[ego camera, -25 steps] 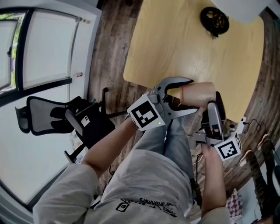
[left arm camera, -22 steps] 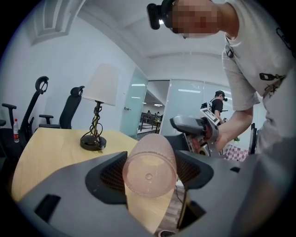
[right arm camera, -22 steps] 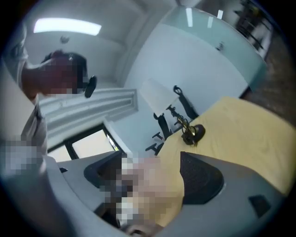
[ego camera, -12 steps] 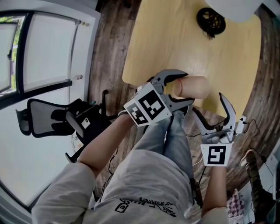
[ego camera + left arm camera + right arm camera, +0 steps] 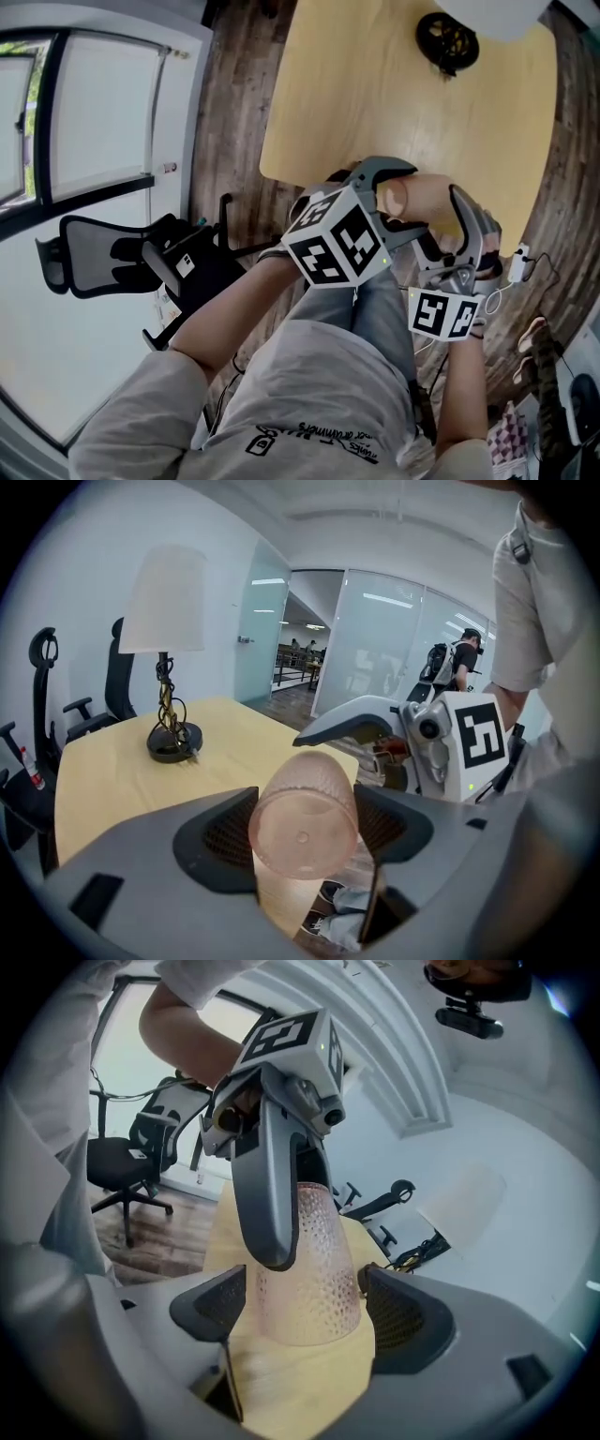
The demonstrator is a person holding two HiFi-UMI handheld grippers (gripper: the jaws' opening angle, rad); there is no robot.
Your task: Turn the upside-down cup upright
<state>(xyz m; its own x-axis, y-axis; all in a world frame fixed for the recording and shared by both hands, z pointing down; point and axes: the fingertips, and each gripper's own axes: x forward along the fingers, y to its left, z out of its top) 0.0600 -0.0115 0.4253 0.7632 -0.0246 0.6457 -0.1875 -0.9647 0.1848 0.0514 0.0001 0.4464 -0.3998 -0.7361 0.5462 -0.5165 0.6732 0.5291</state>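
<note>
A pink dimpled cup [image 5: 427, 195] lies on its side in the air over the near edge of the wooden table [image 5: 375, 84]. My left gripper [image 5: 408, 202] is shut on it. In the left gripper view the cup's closed base [image 5: 302, 822] faces the camera, pressed between both pads. My right gripper [image 5: 448, 234] comes from the right and stands open, its jaws on either side of the cup. In the right gripper view the cup's wide end [image 5: 314, 1279] sits between the pads with narrow gaps, and a left gripper finger [image 5: 267, 1194] crosses in front of it.
A lamp with a black base [image 5: 447, 39] and white shade [image 5: 167, 597] stands at the table's far side. A black office chair [image 5: 122, 253] is on the floor to the left. The person's legs are below the grippers.
My right gripper, held open and apart from the cup half a second ago, has come back up so its jaws stand either side of the cup. The left gripper has turned while holding the cup.
</note>
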